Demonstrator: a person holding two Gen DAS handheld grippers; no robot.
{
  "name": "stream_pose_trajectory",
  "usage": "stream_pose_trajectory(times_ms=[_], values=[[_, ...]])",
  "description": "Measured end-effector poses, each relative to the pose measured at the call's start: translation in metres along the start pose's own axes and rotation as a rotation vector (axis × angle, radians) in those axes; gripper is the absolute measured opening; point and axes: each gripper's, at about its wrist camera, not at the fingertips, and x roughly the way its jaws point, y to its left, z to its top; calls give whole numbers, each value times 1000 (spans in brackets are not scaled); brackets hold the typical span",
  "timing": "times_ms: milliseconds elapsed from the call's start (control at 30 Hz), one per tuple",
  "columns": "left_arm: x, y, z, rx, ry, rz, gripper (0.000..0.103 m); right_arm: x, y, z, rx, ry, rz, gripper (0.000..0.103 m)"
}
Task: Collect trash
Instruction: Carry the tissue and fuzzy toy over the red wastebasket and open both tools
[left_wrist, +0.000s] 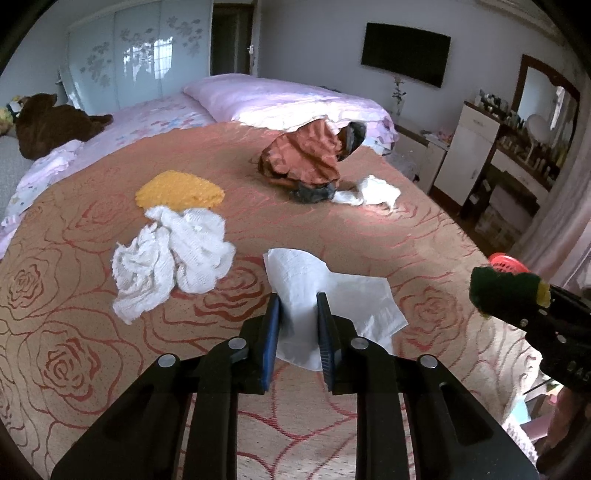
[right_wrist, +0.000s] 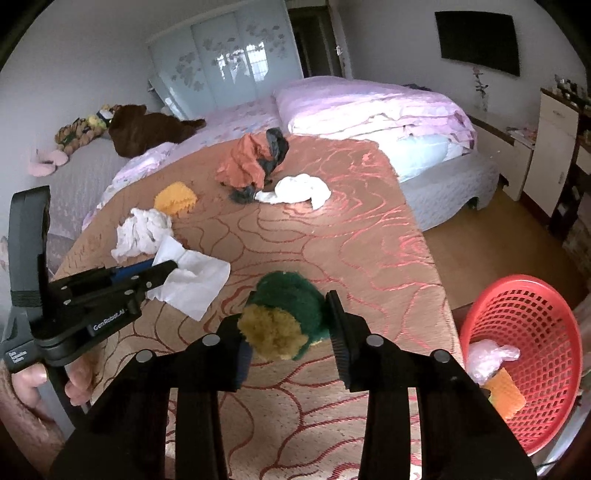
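My left gripper (left_wrist: 298, 325) is open, its fingers on either side of a flat white paper tissue (left_wrist: 340, 299) on the rose-patterned bedspread; it also shows in the right wrist view (right_wrist: 162, 271) over the same tissue (right_wrist: 199, 284). My right gripper (right_wrist: 291, 332) is shut on a green and yellow sponge (right_wrist: 286, 317), held above the bed edge; the sponge shows at the right of the left wrist view (left_wrist: 506, 291). A red mesh basket (right_wrist: 535, 332) stands on the floor at the right and holds a plastic bag and an orange piece.
On the bed lie a crumpled white cloth (left_wrist: 173, 258), a yellow sponge cloth (left_wrist: 179, 190), an orange and dark bag heap (left_wrist: 310, 155) and another white wad (left_wrist: 373, 190). A pink duvet (left_wrist: 288, 99) lies behind. A dresser (left_wrist: 480, 147) stands at right.
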Motion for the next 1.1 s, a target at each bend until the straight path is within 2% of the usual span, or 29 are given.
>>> stream_pose_trajectory(times_ms=[400, 700, 1100], values=[[-12, -37, 13, 42, -25, -86, 19, -34, -28, 9, 47, -75, -52, 35], [-16, -70, 20, 87, -25, -176, 19, -50, -64, 6, 91, -73, -112, 35], [-2, -146, 32, 218, 7, -295, 19, -83, -115, -7, 123, -70, -239, 35]])
